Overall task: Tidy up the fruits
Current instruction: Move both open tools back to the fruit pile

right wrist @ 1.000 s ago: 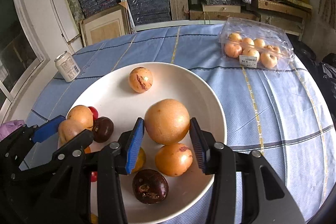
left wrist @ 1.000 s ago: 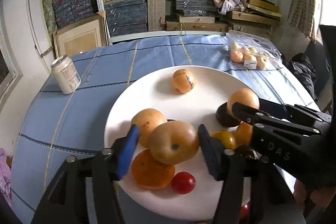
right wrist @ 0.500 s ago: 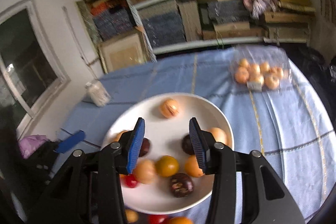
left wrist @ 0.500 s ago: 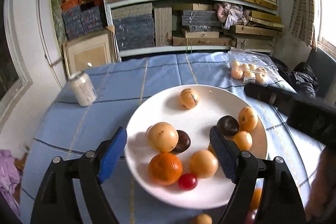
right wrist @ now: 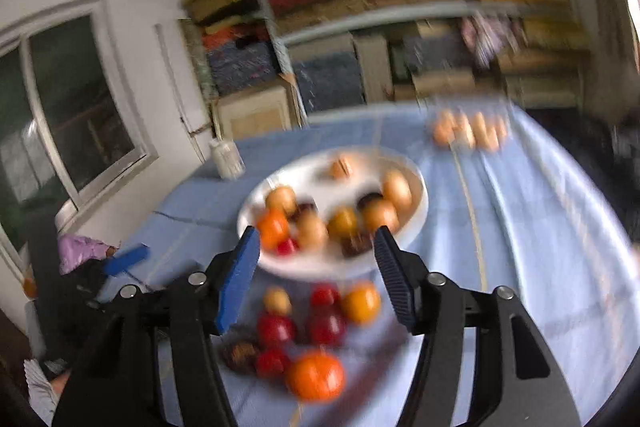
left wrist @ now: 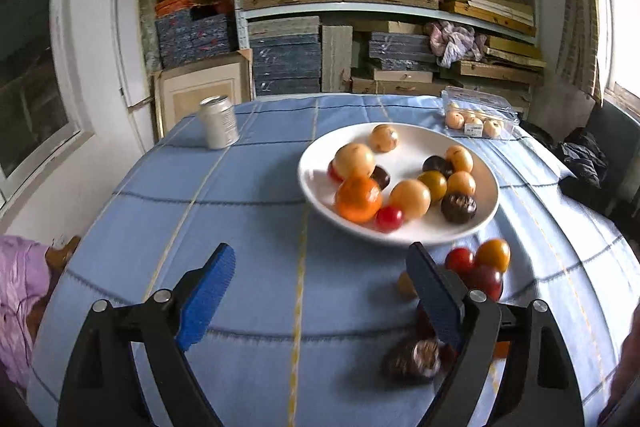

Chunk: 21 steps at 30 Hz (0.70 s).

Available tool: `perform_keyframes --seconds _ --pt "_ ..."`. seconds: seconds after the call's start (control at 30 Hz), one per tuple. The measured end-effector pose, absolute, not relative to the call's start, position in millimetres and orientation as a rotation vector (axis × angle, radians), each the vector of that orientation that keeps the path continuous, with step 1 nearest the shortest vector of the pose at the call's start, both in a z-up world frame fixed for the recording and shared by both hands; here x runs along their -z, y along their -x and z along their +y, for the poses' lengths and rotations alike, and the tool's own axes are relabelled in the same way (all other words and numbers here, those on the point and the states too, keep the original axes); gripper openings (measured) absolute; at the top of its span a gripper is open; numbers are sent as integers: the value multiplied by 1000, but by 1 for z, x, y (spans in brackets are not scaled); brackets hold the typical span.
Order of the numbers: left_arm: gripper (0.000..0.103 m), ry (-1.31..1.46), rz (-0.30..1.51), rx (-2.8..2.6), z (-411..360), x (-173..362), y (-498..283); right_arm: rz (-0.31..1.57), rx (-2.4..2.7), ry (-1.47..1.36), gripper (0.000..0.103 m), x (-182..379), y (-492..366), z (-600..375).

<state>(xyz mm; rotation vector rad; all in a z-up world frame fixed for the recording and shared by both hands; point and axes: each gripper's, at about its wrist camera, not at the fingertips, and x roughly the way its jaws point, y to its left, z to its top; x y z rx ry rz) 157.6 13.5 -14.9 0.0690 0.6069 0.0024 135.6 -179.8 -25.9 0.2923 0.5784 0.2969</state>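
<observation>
Sitting on the blue cloth [left wrist: 248,227], the white plate [left wrist: 316,155] is loaded with mixed fruit, an orange [left wrist: 358,198] near its front. More loose fruit [right wrist: 324,327] is spread on the cloth just before the plate. Both the left gripper [left wrist: 320,291] and right gripper [right wrist: 316,275] are held wide apart, nothing gripped. A can [left wrist: 218,123] is stood well off to the left.

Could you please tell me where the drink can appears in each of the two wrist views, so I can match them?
Left wrist: the can stands upper left of centre, on the blue tablecloth, left of the white plate.
Right wrist: the can is blurred, left of centre, beyond the plate's left rim.
Shared landmark: the white plate of fruit.
</observation>
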Motion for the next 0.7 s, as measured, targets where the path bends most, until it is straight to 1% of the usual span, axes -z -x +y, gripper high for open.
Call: perform_keyframes --seconds 0.2,0.37,0.7 --pt "88 -84 598 -2 11 22 -141 590 -290 -254 58 46 -110 -178" --pt "88 -104 617 15 5 28 -142 620 -300 -152 59 64 -90 -162" --pt "88 -112 629 17 1 32 -141 656 -295 -156 60 72 -98 -161"
